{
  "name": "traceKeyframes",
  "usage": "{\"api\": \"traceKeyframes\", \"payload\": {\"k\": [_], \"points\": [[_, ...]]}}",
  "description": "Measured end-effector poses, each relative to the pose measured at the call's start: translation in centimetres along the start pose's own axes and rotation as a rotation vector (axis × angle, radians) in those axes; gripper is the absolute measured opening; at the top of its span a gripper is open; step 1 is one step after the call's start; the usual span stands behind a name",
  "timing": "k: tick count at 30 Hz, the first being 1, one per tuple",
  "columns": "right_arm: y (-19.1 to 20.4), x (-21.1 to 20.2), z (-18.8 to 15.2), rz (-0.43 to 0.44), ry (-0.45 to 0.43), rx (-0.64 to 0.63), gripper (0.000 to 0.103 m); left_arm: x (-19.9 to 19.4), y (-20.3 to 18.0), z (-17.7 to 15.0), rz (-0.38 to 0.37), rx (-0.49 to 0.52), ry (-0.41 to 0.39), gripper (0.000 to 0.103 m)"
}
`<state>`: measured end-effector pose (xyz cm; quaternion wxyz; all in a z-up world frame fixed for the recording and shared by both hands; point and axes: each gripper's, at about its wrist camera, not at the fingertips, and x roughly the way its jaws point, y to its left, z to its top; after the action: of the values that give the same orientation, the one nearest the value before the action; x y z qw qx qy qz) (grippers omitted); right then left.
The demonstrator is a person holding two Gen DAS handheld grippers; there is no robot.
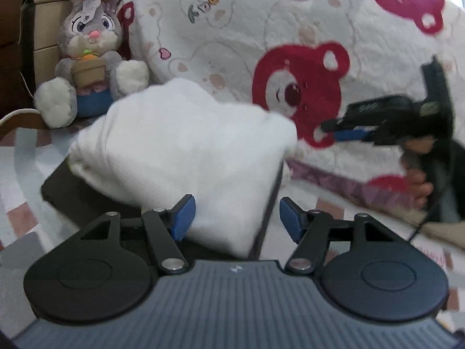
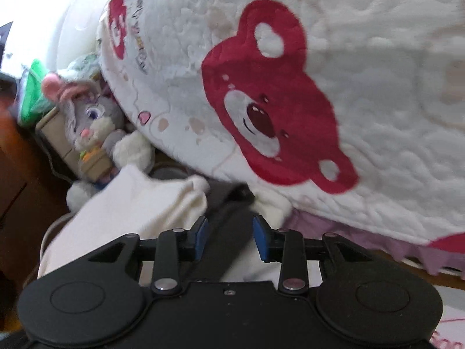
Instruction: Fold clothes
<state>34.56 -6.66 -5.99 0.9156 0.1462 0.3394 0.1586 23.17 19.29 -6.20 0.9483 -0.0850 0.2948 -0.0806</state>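
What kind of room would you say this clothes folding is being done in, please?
Probably a bedroom: a quilted bear-print bedspread hangs over what looks like a bed, a plush rabbit sits beside it, and a wooden drawer unit stands behind the toy.

A home bedroom: a bear-print quilt (image 1: 290,37) drapes the bed, a plush rabbit (image 1: 90,58) (tag attached) beside it.

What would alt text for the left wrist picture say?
A white garment lies bunched on a dark board, between the left gripper's open blue pads. The right gripper reaches in from the right; behind are a bear blanket and a plush rabbit.
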Motion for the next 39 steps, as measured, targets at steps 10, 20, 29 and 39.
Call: {"api": "traceKeyframes", "payload": {"k": [10,20,29,39], "points": [[-2.1,-9.1,-6.7,0.063,-0.066,-0.350,0.040,-0.2,-3.8,-2.8,0.182,-0.009,0.132,0.079],[-1.0,-16.7,-12.7,0.133,-0.094,-0.486,0.053,-3.1,-9.2,-5.3,0.258,0.007,0.189,0.092],[-0.8,-23.8,-17.2,0.111,-0.138,-0.418,0.073,-7.4,-13.4,-6.6,0.325,0.047,0.149,0.103],[-1.3,-30.2,-20.6,0.075,-0.278,-0.275,0.089,-11.0,-17.2,-9.3,0.317,0.092,0.166,0.103]]}}
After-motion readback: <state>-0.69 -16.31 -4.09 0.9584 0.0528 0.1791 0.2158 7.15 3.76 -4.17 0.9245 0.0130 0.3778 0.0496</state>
